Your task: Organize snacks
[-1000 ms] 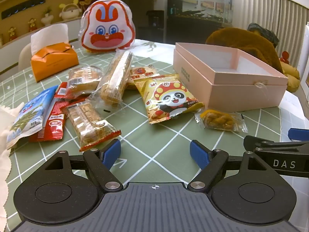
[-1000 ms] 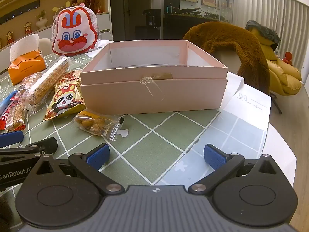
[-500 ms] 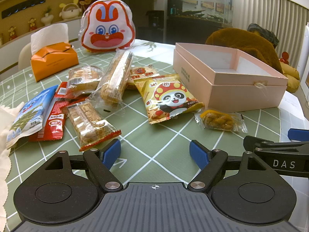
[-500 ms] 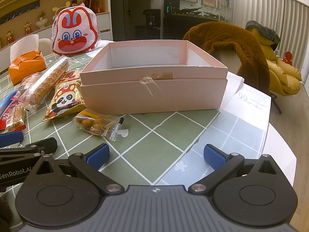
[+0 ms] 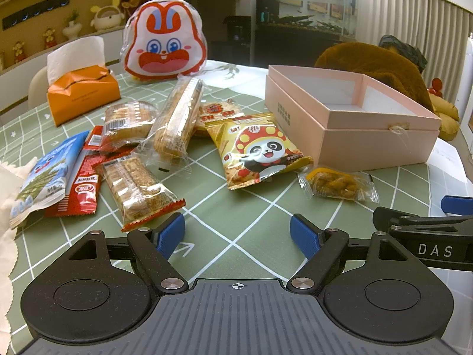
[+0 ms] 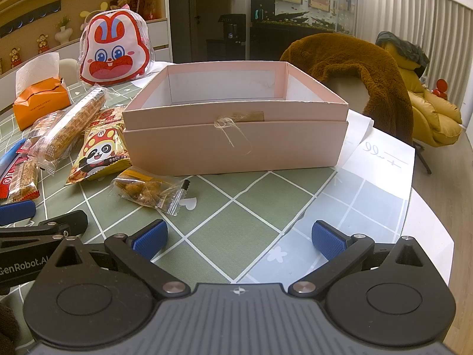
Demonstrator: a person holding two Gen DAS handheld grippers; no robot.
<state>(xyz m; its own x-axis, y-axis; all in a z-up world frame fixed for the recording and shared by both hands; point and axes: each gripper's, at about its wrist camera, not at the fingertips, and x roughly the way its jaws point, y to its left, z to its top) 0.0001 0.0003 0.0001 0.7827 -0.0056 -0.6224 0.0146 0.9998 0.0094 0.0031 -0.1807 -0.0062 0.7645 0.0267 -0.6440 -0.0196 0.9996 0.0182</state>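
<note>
Lying just beside box wall (image 6: 233, 148): twist snack (image 6: 147, 190).

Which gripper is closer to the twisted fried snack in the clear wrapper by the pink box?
Right, narrowly. The right gripper has the twisted snack packet just ahead to its left; the left gripper sees it ahead to its right, slightly farther. Both are open.

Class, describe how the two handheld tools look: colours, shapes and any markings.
Both the left tool and the right tool are black, with ribbed grey bodies, round disc joints and blue textured fingertips. Side lettering reads "DAS" and "GenRobot.AI".
</note>
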